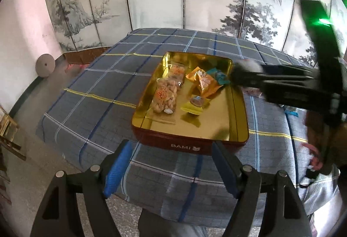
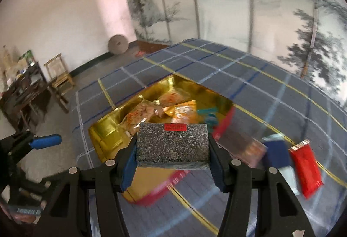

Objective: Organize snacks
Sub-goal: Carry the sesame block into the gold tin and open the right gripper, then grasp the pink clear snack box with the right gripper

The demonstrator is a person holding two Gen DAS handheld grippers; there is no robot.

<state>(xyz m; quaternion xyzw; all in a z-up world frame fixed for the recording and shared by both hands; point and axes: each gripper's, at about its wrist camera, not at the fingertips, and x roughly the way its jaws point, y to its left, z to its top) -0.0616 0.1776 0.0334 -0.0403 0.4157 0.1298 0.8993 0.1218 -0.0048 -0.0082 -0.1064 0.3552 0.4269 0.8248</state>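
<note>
From the left wrist, we see the left claw (image 1: 171, 168) standing wide with nothing between its blue pads, hovering over the plaid cloth on the worktop (image 1: 91, 85), just short of the near wall of the red tin (image 1: 186, 146). The tin's gold inside holds two clear bags of nuts (image 1: 163, 96) on the left, orange packets (image 1: 206, 83) in the middle, a yellow wrapped sweet (image 1: 195, 103) nearer us and a teal packet (image 1: 219, 76) at the far right. The right claw (image 1: 245, 70) comes in blurred over the tin's far right corner, carrying something pale and smeared.

Over to the right wrist: the right claw (image 2: 172, 160) is clamped on a speckled grey packet (image 2: 172, 141) with a red label, pads pressing both its sides. It hangs above the tin (image 2: 104, 135), near its close edge. On the cloth to the right, outside the tin, lie a red packet (image 2: 305, 169) and a dark blue one (image 2: 277, 154), both blurred. At far left, one blue finger of the left claw (image 2: 45, 141) shows.
</note>
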